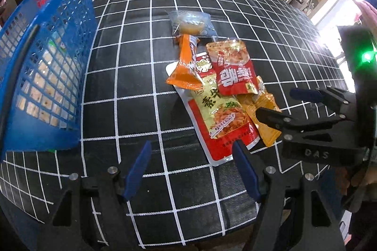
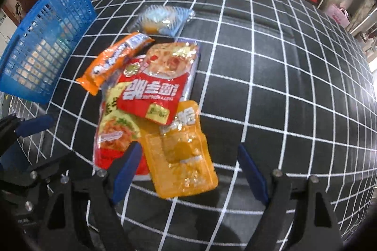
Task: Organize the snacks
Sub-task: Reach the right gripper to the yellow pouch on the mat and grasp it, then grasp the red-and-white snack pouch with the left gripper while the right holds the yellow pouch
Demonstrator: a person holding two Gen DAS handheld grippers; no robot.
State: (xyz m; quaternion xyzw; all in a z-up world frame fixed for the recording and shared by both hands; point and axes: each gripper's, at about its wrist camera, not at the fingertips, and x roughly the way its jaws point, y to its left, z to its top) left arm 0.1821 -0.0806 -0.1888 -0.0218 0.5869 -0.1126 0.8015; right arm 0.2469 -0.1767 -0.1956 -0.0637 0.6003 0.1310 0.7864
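The left gripper (image 1: 192, 170) is spread open with nothing between its blue fingers (image 1: 139, 168); it hovers over the table (image 1: 132, 90) just short of the snack pile. The right gripper (image 2: 188, 170) is also spread open and empty, its blue fingers (image 2: 251, 174) either side of the near end of a yellow pouch (image 2: 181, 156), though whether they touch it cannot be told. In the left view the right gripper shows from the side, open, at the pile's right edge.

The snacks lie heaped mid-table on a black cloth with a white grid. The yellow pouch is nearest the right gripper. Partly over it lies a red pouch (image 2: 153, 88) with large white Chinese characters, which reads upside down from here. Beneath both is a long red and yellow pouch (image 1: 219, 114), also with Chinese writing and a photo of food. An orange packet (image 1: 186, 64) leans across the pile's left side; its print is too blurred to read. Behind the pile, just beyond it, sits a clear bag (image 1: 190, 23) with something tan inside.

A blue basket (image 1: 44, 62) with latticed walls stands at the table's left edge, well apart from the pile; pale packets show through its wall. The right gripper's body carries raised letters "DAS" and a green light. Shelves and a padded white cabinet line the far wall.
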